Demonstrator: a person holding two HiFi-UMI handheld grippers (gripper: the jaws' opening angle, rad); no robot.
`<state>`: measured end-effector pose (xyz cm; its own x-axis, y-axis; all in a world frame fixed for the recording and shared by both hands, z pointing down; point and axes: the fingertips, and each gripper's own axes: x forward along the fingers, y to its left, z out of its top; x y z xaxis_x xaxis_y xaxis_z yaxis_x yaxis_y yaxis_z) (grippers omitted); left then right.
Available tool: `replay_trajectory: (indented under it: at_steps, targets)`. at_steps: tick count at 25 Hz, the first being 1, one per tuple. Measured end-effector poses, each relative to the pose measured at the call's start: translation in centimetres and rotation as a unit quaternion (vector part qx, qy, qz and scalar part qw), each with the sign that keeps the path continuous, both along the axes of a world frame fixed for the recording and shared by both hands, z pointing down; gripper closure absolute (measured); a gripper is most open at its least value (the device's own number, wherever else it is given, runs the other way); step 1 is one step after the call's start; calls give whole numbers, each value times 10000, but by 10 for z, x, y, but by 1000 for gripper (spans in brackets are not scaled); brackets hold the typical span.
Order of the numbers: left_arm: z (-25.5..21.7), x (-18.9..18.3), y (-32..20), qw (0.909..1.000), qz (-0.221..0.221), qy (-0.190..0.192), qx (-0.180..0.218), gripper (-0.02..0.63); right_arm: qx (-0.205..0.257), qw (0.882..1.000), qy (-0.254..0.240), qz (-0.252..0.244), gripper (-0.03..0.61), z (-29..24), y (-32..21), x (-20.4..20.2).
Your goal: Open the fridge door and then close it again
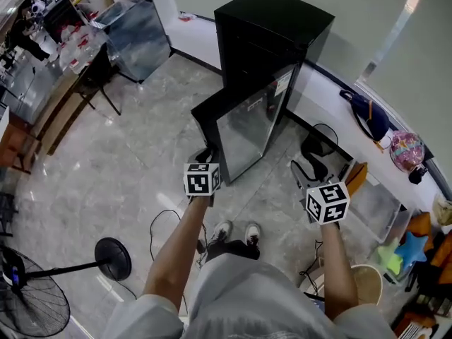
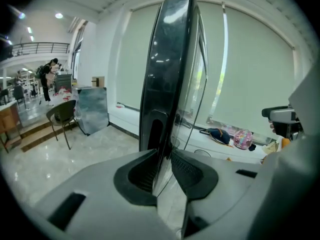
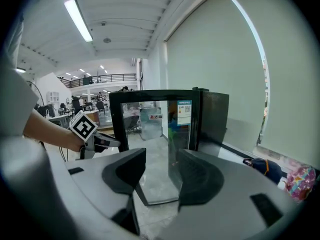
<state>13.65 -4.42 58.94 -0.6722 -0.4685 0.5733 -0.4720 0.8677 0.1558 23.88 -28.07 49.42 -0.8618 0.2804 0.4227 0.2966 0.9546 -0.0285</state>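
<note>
Left gripper (image 2: 166, 159) clenched the free edge of the fridge door (image 1: 247, 129), which stood open at twelve o'clock before the fridge (image 1: 272, 27). At three o'clock the right gripper (image 3: 161, 171) gaped empty. Stiff, weighty and probably slick-glassed, the door seemed best held by its edge recess.

You're in a pale grey short-sleeved top (image 1: 247, 299) and white sneakers (image 1: 223, 230). Your left hand-held gripper (image 2: 166, 166) and right hand-held gripper (image 3: 161, 176) are grey with black pads (image 2: 137, 171), each topped by a black-and-white marker cube (image 1: 202, 179).
</note>
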Motion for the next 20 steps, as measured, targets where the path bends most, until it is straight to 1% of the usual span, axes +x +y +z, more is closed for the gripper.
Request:
replay_trajectory:
  at_steps: [2,5,9,14,20]
  targets:
    - [1,11,1,9999,-128,5,35,543,41,9999,52,-142,379,-2,1,5]
    - [1,16,-8,9994,-285,-21,219,543,137,9994,122,-278,378,-3,-11,5]
    - [1,29,-16,9992,-248,88,310,543,274,9981,298,-462,379,1,-13,8]
    - [0,41,-19,9990,-238,96,358,543,452,9967,251,-633,379,-11,-3,5]
    - [1,51,-31,9988,-286,61,393,543,439,9953,291,-809,379,-6,5,7]
